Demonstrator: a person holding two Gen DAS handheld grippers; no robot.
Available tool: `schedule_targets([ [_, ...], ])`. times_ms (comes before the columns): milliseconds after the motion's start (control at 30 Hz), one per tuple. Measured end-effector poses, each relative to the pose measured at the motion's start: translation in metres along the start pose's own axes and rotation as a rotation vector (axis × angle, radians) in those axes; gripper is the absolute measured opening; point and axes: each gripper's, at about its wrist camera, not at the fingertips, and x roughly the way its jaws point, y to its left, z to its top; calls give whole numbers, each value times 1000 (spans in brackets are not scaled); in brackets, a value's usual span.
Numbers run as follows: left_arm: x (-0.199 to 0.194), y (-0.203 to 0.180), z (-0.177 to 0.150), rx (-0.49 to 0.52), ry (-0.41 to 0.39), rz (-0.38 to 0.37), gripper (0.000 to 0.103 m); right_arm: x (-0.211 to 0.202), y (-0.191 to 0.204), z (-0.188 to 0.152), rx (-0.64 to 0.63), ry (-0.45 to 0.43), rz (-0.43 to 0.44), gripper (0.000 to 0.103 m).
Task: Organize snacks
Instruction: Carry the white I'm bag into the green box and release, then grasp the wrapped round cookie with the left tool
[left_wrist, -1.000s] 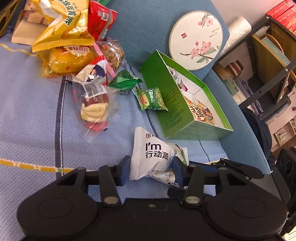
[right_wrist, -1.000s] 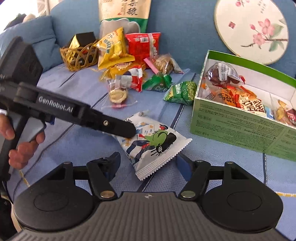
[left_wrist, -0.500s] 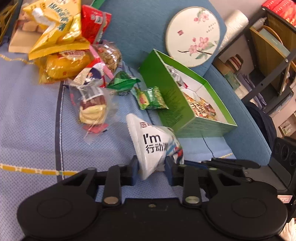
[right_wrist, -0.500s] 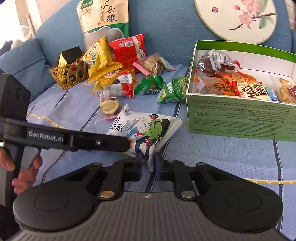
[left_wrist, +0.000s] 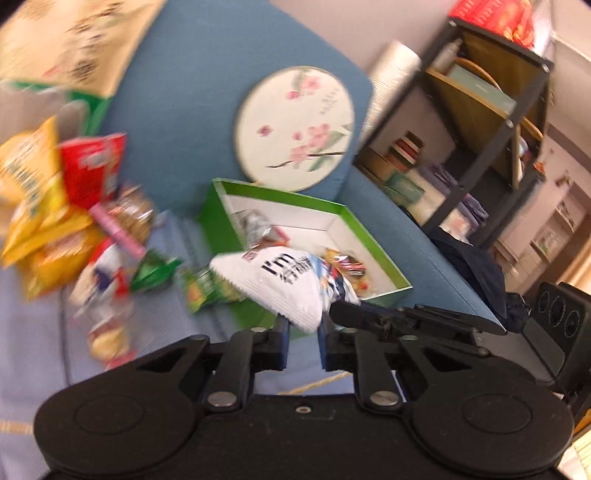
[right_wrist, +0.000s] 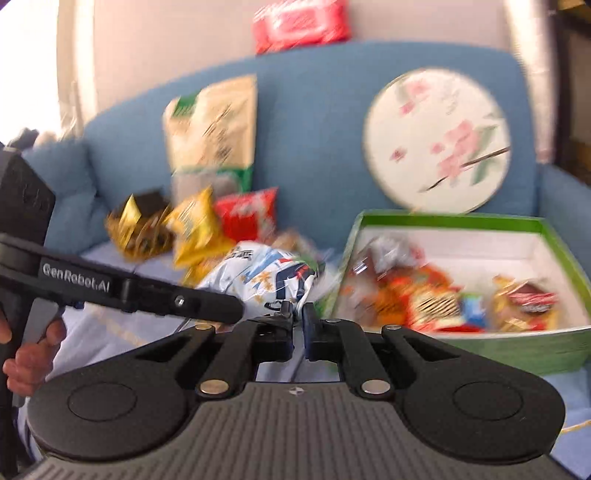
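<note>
L claw (left_wrist: 302, 325) clamped tight on the white snack bag (left_wrist: 284, 284), pinching its lower crimped edge; bag sticks up and fwd from btwn the pads. R claw (right_wrist: 297, 317) also pinched nearly flush on the same bag (right_wrist: 266, 280), gripping a thin edge at its bottom. Both claws angled a bit downward. In R wrist view, L claw's arm comes in from the left side, w/ the person's hand (right_wrist: 26, 354) wrapped round its grip, fingers curled under. In L wrist view, R claw's fingers (left_wrist: 369, 314) come in from the right, tips at the bag.
</note>
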Motion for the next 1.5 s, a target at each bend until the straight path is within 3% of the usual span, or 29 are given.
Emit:
schedule_targets([
  [267,67,-15,19,-33,55,-57,7,-8,-38,6,106,-63,-144,10],
  [433,98,-31,30,19,62,-62,8,-10,-58,10,137,-123,-205,8],
  [467,105,-34,32,32,71,-54,12,-6,-62,10,136,-131,-221,8],
  [500,111,-33,33,37,81,-28,25,1,-65,8,137,-123,-252,10],
  [533,115,-32,33,35,83,6,67,10,-69,6,138,-89,-291,23],
  [567,115,-30,33,25,70,39,103,20,-73,2,151,-29,-326,32],
  [633,106,-22,31,-4,23,57,103,26,-81,-5,192,25,-374,32],
  [733,86,-11,31,-41,-9,73,103,11,-78,-2,161,-17,-385,34],
  [833,69,0,30,-55,-33,106,103,1,-73,-3,166,-44,-293,35],
  [900,61,5,29,-60,-45,114,103,6,-71,-4,195,-29,-186,35],
  [967,54,8,28,-65,-59,129,103,19,-70,-6,207,0,-136,35],
  [1033,46,11,24,-73,-69,143,103,36,-71,-7,200,17,-177,32],
  [1100,39,14,21,-76,-67,152,103,43,-75,-9,216,-45,-224,33],
  [1200,24,20,13,-72,-64,169,103,47,-79,-10,265,-74,-277,43],
  [1233,16,23,10,-68,-64,175,103,47,-79,-9,271,-72,-274,54],
  [1267,8,26,6,-67,-66,184,103,44,-75,-8,269,-64,-275,75],
  [1333,-10,33,-3,-67,-75,212,103,36,-64,-4,233,-57,-249,103],
  [1433,-34,48,-17,-89,-97,262,103,22,-35,-3,167,-90,-135,103],
  [1500,-45,60,-26,-114,-102,302,103,22,-12,-6,128,-55,-43,103],
])
